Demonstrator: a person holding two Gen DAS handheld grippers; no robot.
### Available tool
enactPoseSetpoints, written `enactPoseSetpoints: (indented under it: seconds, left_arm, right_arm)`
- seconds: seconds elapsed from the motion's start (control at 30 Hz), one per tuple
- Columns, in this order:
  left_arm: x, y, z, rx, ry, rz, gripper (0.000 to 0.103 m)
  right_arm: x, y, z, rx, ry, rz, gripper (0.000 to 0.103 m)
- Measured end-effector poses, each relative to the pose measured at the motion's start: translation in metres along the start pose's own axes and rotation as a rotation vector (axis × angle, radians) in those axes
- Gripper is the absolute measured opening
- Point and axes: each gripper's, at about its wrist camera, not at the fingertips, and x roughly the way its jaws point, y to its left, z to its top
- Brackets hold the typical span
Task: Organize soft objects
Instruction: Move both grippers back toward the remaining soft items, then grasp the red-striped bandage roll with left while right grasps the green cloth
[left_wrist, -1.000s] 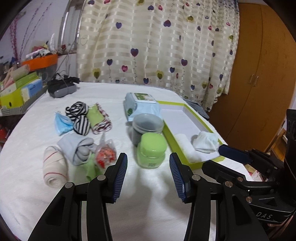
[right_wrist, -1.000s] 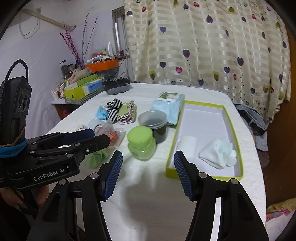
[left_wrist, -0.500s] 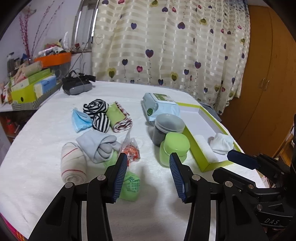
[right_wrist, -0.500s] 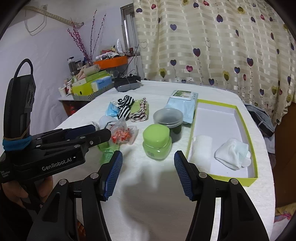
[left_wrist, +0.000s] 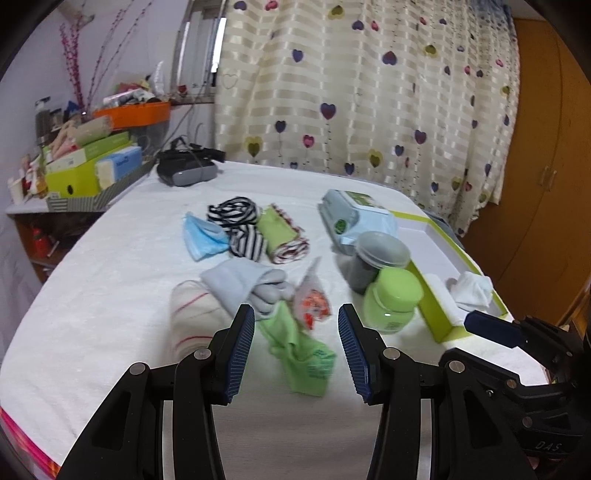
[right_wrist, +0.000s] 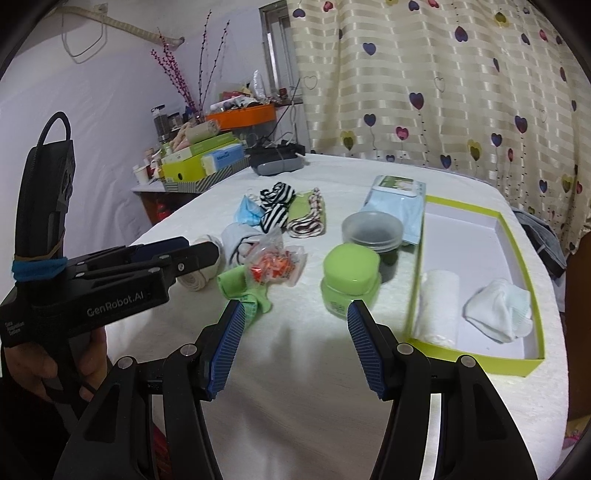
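Soft items lie scattered on a white-covered table: a green cloth (left_wrist: 303, 350), a grey-blue sock bundle (left_wrist: 243, 284), a cream rolled cloth with red stripes (left_wrist: 194, 317), striped socks (left_wrist: 240, 225), a blue face mask (left_wrist: 203, 238) and a green patterned roll (left_wrist: 284, 236). My left gripper (left_wrist: 295, 347) hangs open just above the green cloth, nothing between its pads. A green-rimmed box (right_wrist: 517, 236) at the right holds a white rolled towel (right_wrist: 437, 302) and a white sock (right_wrist: 498, 310). My right gripper (right_wrist: 295, 343) stands open over bare tablecloth, empty.
A green-lidded jar (right_wrist: 351, 280) and a dark jar with a clear lid (right_wrist: 371, 230) stand beside the box, with a wipes pack (right_wrist: 397, 203) behind. A crinkly packet of orange bits (right_wrist: 277, 266) lies near the green cloth. A cluttered shelf (left_wrist: 92, 166) is at the far left.
Both grippers have shifted left across the table. The left one now frames the green cloth instead of the green jar. Jaws stay equally wide.
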Motion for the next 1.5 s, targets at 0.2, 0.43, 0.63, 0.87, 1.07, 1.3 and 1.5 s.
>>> enactPoseSetpoints:
  seconds: [0.2,0.43,0.63,0.87,1.07,1.3,1.5]
  left_arm:
    - [0.005,0.023,0.0,-0.038,0.009,0.044,0.046]
    - [0.013,0.047,-0.004,-0.084,0.031,0.079,0.046]
    - [0.026,0.07,-0.006,-0.13,0.064,0.09,0.046]
    - [0.04,0.084,-0.01,-0.173,0.098,0.065,0.047]
    - [0.053,0.085,-0.011,-0.195,0.119,0.015,0.05]
    - [0.065,0.084,-0.012,-0.216,0.148,-0.021,0.052]
    - [0.068,0.081,-0.015,-0.228,0.168,-0.028,0.052]
  right_arm:
    - [0.014,0.01,0.0,-0.006,0.022,0.036,0.059]
    - [0.036,0.024,0.001,-0.015,0.061,0.076,0.059]
    - [0.059,0.032,0.003,-0.012,0.096,0.101,0.059]
    - [0.083,0.038,0.003,0.01,0.141,0.124,0.059]
    - [0.107,0.036,0.006,0.049,0.19,0.115,0.059]
    - [0.118,0.038,0.003,0.048,0.227,0.11,0.027]
    - [0.112,0.039,0.001,0.037,0.219,0.118,0.015]
